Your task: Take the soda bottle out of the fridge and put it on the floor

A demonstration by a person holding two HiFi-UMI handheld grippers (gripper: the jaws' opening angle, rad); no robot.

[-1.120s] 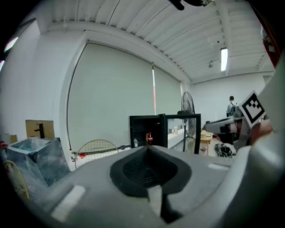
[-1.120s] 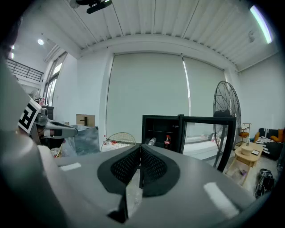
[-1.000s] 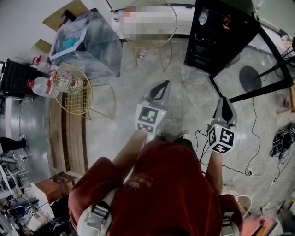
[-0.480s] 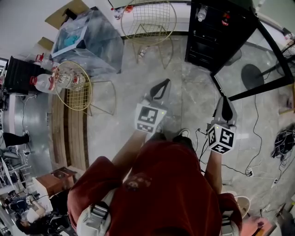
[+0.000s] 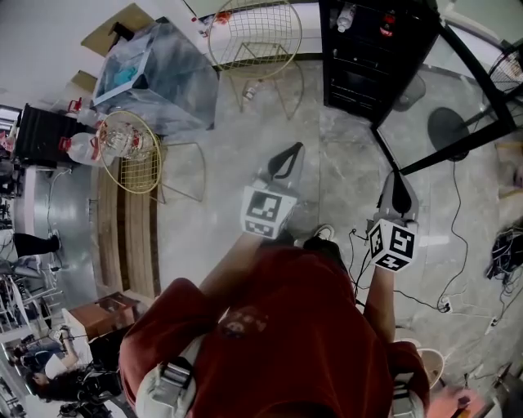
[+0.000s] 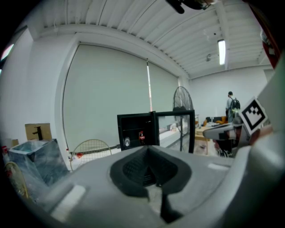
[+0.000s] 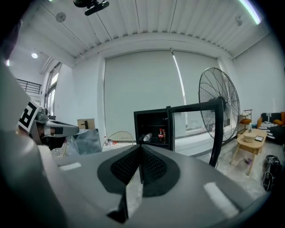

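The black fridge (image 5: 359,61) stands across the floor ahead, its glass door (image 5: 453,90) swung open to the right. The soda bottle (image 5: 387,23), dark with a red label, stands upright on an upper shelf; it also shows in the right gripper view (image 7: 161,135) and the left gripper view (image 6: 141,136). A clear bottle (image 7: 148,137) lies beside it. My left gripper (image 5: 286,159) and right gripper (image 5: 398,192) are both held out in front of the person, shut with nothing between the jaws, well short of the fridge.
Two gold wire chairs (image 5: 253,37) (image 5: 131,155) stand to the left of the fridge, by a plastic-wrapped box (image 5: 151,69). A standing fan's round base (image 5: 448,135) sits behind the open door. Cables (image 5: 453,245) trail over the floor at the right.
The fridge and chairs have slid up and a little left in the head view as the person moves. Both grippers keep their pose and stay shut.
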